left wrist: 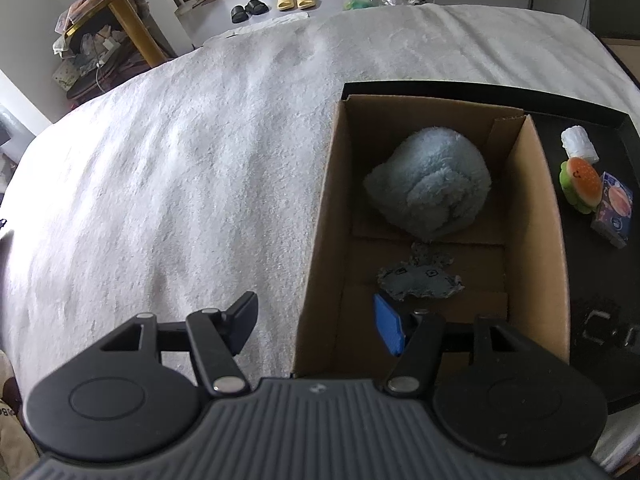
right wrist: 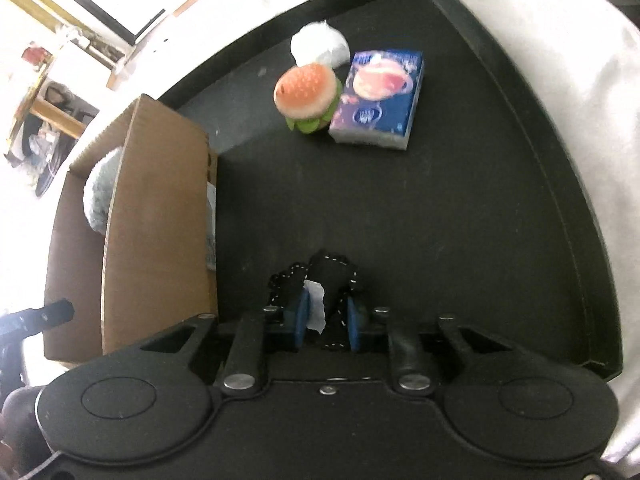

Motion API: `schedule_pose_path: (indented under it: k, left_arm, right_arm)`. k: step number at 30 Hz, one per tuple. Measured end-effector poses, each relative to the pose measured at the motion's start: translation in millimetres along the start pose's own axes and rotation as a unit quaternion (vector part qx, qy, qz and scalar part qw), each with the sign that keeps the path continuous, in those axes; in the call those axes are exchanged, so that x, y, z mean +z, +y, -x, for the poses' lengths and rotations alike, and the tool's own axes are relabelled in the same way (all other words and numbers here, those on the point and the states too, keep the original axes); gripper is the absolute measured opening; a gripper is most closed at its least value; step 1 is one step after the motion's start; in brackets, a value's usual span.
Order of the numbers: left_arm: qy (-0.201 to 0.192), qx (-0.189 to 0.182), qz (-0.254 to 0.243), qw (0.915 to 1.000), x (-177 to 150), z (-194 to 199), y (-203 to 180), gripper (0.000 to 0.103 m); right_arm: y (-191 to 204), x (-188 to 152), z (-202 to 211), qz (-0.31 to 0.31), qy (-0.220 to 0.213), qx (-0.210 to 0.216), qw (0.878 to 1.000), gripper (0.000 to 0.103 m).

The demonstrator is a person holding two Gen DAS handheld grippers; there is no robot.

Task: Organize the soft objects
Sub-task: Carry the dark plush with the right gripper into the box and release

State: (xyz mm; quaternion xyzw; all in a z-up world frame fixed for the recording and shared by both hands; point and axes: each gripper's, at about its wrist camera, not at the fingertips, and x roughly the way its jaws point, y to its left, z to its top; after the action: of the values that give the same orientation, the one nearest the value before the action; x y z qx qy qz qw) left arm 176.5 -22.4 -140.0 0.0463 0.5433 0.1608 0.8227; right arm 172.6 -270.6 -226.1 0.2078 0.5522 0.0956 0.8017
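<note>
My right gripper (right wrist: 327, 316) is shut on a small black soft item (right wrist: 332, 276) with white stitching and a white tag, low over the black tray (right wrist: 400, 220). A burger plush (right wrist: 308, 94), a blue tissue pack (right wrist: 378, 96) and a white wrapped wad (right wrist: 320, 46) lie at the tray's far end. The cardboard box (left wrist: 324, 200) holds a fluffy light-blue plush (left wrist: 430, 184). My left gripper (left wrist: 316, 316) is open and straddles the box's near left wall, one finger outside and the blue pad inside, holding nothing.
The box (right wrist: 160, 208) stands on the left side of the tray (left wrist: 440, 88), which rests on a white fuzzy blanket (left wrist: 180, 180). Torn grey label scraps (left wrist: 420, 280) stick to the box floor. Slippers and furniture lie beyond the bed.
</note>
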Motion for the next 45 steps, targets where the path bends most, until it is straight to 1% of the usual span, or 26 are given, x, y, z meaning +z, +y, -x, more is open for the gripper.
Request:
schedule_pose_path:
  k: [8, 11, 19, 24, 29, 32, 40, 45]
  left_arm:
    - [-0.011, -0.001, 0.002, 0.9999, -2, 11, 4, 0.062]
    - [-0.013, -0.003, 0.004, 0.9999, -4, 12, 7, 0.063]
    - [-0.007, -0.010, 0.009, 0.9999, -11, 10, 17, 0.063]
    - [-0.008, -0.022, 0.012, 0.9997, -14, 9, 22, 0.063]
    - [-0.012, -0.033, 0.019, 0.9992, -14, 10, 29, 0.063]
    - [-0.014, -0.042, 0.024, 0.9987, -14, 10, 33, 0.063]
    - [-0.015, -0.072, 0.034, 0.9967, -17, 4, 38, 0.063]
    - [-0.016, -0.089, 0.043, 0.9950, -17, 0, 44, 0.063]
  right_arm:
    - [2, 4, 16, -0.004, -0.026, 0.015, 1.000, 0.020]
    - [11, 6, 18, 0.005, -0.029, 0.021, 0.999, 0.020]
    - [16, 9, 29, 0.010, -0.053, 0.001, 0.999, 0.020]
    - [26, 12, 40, 0.028, -0.074, 0.009, 0.997, 0.020]
    - [39, 13, 50, 0.050, -0.094, 0.031, 0.994, 0.020]
    - [48, 15, 54, 0.063, -0.105, 0.038, 0.992, 0.020]
    - [80, 22, 67, 0.099, -0.126, 0.044, 0.986, 0.021]
    - [99, 25, 70, 0.116, -0.129, 0.044, 0.984, 0.021]
